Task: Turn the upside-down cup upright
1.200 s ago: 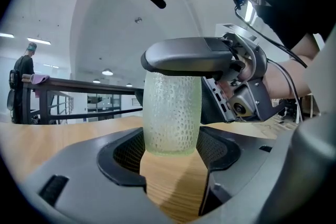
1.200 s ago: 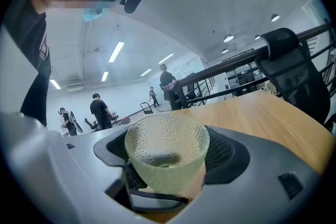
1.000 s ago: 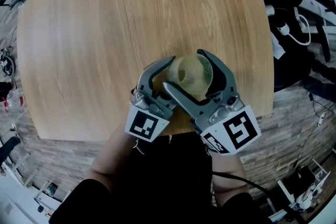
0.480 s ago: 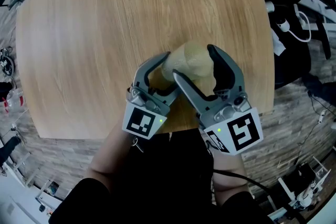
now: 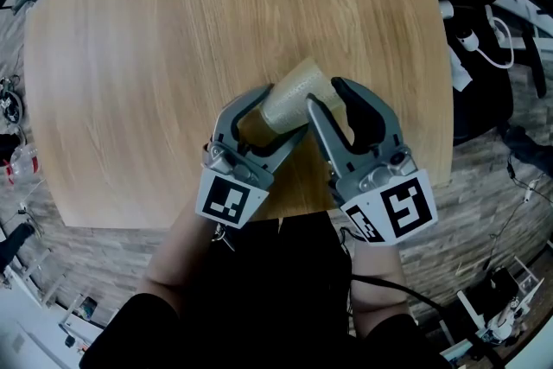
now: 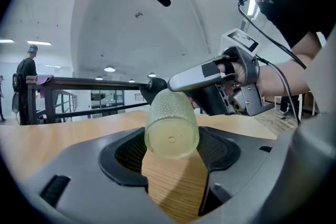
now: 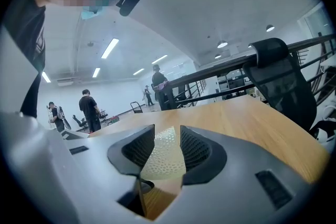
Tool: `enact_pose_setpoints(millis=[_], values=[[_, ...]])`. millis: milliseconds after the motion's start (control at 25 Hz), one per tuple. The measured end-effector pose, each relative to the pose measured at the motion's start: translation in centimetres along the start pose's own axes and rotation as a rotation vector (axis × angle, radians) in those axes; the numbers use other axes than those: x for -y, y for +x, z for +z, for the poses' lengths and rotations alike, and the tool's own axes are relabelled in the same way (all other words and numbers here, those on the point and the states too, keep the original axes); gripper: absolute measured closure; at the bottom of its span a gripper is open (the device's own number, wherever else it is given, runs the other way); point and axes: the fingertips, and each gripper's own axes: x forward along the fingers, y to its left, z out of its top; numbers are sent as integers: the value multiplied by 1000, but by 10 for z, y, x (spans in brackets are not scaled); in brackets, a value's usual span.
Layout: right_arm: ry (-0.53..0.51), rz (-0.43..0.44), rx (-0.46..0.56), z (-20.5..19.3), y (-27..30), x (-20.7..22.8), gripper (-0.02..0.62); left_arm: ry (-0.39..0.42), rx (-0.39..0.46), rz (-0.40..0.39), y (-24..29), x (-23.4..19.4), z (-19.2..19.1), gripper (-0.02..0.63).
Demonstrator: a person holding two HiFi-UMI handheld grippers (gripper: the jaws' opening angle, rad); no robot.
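A pale, dimpled translucent cup (image 5: 292, 95) is tilted on its side just above the wooden table (image 5: 216, 13), base toward me and mouth away. My left gripper (image 5: 281, 112) is shut on its base end. In the left gripper view the round base (image 6: 172, 126) sits between both pads, and a finger (image 6: 202, 73) of the right gripper crosses the cup's far end. My right gripper (image 5: 326, 95) is closing from the right. In the right gripper view the cup's wall (image 7: 167, 157) fills the narrow gap between its pads and touches both.
The table's near edge (image 5: 259, 220) runs just under both grippers. White cables (image 5: 484, 47) and dark gear lie on the floor right of the table. A black office chair (image 7: 278, 76) and a railing stand beyond the table. People (image 7: 89, 107) stand far off.
The cup has gone from standing between the wide right jaws to tilted in the left gripper. The right jaws have narrowed onto it, and both grippers have shifted slightly up the view.
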Motion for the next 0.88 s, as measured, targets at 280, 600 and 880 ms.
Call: enact_pose_setpoints(millis=[280, 600, 880], values=[[89, -6, 9, -5, 1, 11, 439, 5, 0, -9, -1, 1, 1, 308], [147, -41, -14, -17, 4, 29, 440, 2, 21, -28, -1, 2, 8, 308], [122, -89, -87, -41, 10, 33, 500, -7, 18, -37, -1, 2, 9, 308]])
